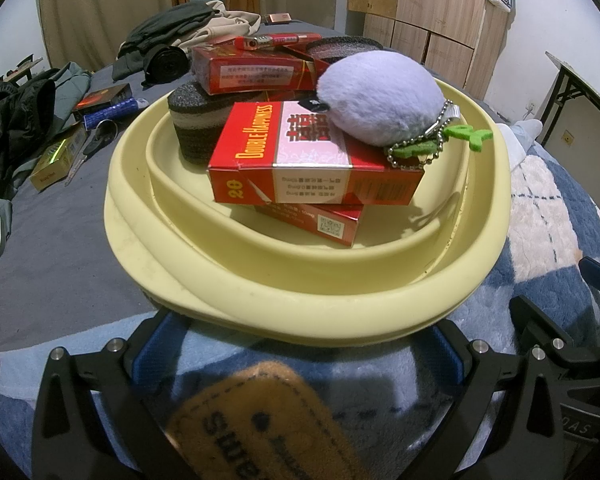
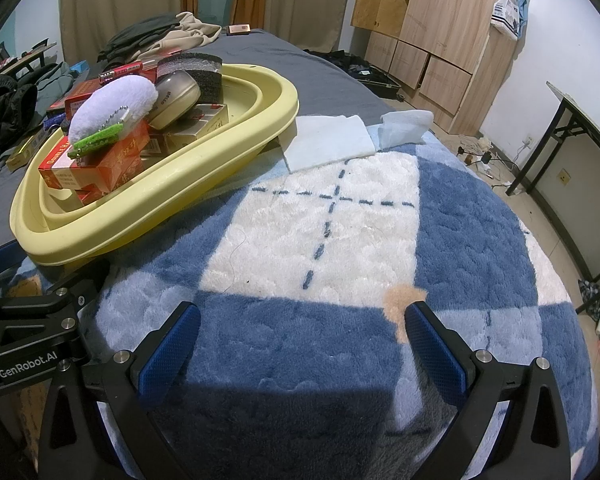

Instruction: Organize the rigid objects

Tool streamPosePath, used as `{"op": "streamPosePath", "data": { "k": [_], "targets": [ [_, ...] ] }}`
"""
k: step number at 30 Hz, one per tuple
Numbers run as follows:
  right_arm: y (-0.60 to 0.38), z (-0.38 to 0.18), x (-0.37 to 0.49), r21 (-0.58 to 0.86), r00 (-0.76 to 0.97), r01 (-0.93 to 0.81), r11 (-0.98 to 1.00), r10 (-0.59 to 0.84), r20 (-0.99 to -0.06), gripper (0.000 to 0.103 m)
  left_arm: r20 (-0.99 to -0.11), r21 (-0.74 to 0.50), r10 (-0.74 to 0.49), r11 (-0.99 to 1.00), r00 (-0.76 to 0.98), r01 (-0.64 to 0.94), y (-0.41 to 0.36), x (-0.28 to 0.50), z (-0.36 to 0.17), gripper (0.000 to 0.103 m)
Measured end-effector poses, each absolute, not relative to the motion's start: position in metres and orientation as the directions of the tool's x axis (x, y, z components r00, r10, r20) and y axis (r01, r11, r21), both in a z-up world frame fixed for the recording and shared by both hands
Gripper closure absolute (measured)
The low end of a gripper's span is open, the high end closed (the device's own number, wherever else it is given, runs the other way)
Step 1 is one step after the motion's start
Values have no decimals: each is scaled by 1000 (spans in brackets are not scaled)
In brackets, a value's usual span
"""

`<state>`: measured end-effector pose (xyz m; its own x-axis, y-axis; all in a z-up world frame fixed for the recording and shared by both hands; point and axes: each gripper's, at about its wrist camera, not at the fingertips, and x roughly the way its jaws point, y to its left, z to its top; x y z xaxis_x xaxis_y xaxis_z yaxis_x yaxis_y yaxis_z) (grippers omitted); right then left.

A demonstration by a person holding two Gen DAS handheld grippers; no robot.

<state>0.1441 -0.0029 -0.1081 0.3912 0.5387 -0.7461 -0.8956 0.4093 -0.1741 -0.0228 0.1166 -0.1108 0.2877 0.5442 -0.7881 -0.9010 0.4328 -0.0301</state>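
Far left on the grey bed (image 1: 52, 248), loose boxes remain outside the basin (image 1: 300, 316): a yellow pack (image 1: 54, 162), a dark box (image 1: 104, 98) and, between them, scissors (image 1: 90, 146). These are stiff and light; the packs should take a pinch across their flat faces, though card walls would probably dent under a hard squeeze. The scissors lie flat on soft bedding, so getting a finger under them looks awkward.

The basin sits at the bed's middle, its near rim resting on the blanket (image 2: 324, 344). It seems to be a collapsible rubbery tub, so the rim likely flexes if lifted by one side. Inside, the load is heaped high: a sponge (image 1: 192, 120), red cartons (image 1: 312, 168) stacked crosswise, a lighter (image 1: 276, 41) on top, and a plush ball (image 1: 380, 96) with its chain and green tag (image 1: 440, 142) draped over the edge. The pile looks ready to slide if nudged.

The left gripper (image 1: 296, 354) has its jaws wide, right at the basin's near rim, holding nothing. A tan patch (image 1: 256, 420) lies beneath it.

Further right, the right gripper (image 2: 300, 340) hovers above bare blanket, jaws wide and empty. Folded cloths (image 2: 332, 140) lie just beyond the basin.
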Motion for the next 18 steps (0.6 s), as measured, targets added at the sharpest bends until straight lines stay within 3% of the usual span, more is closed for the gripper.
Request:
{"op": "streamPosePath", "data": {
  "k": [18],
  "targets": [
    [-3,-108,144,-174,391,-896,409,539,-746,0,-788,-32,543,434,290,-900,117,-22,-110,0]
  ]
}}
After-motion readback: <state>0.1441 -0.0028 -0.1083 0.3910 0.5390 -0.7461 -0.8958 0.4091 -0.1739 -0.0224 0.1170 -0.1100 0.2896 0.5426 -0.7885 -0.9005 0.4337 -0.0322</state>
